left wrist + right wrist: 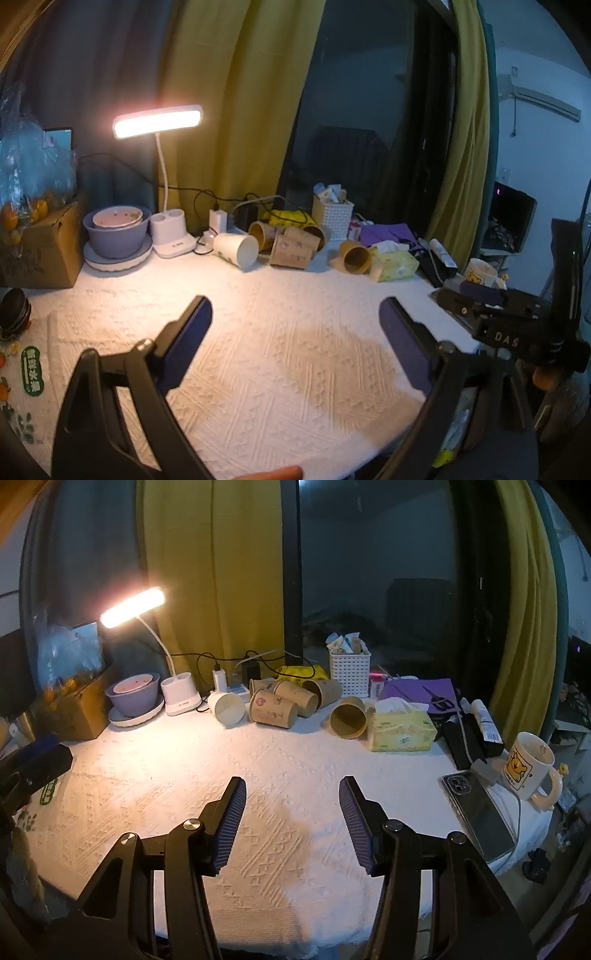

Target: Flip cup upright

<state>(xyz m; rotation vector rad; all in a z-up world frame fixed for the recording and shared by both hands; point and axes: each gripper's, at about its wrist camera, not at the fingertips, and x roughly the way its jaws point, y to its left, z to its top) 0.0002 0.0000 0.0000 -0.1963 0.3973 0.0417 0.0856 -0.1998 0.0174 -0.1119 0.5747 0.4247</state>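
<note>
Several paper cups lie on their sides at the back of the white-cloth table (280,775). A white cup (226,707) (236,249) lies at the left with its mouth toward me. Brown cups (273,709) (291,251) lie in a pile beside it. One more brown cup (349,716) (355,256) lies apart at the right, next to a tissue pack. My left gripper (295,317) is open and empty above the near table. My right gripper (292,792) is open and empty, well short of the cups. The right gripper also shows in the left wrist view (509,325) at the right edge.
A lit desk lamp (133,607) stands at back left beside stacked bowls (135,696) and a cardboard box (74,709). A white basket (349,670), yellow tissue pack (400,729), phone (476,812) and mug (528,771) sit at the right. Cables run along the back.
</note>
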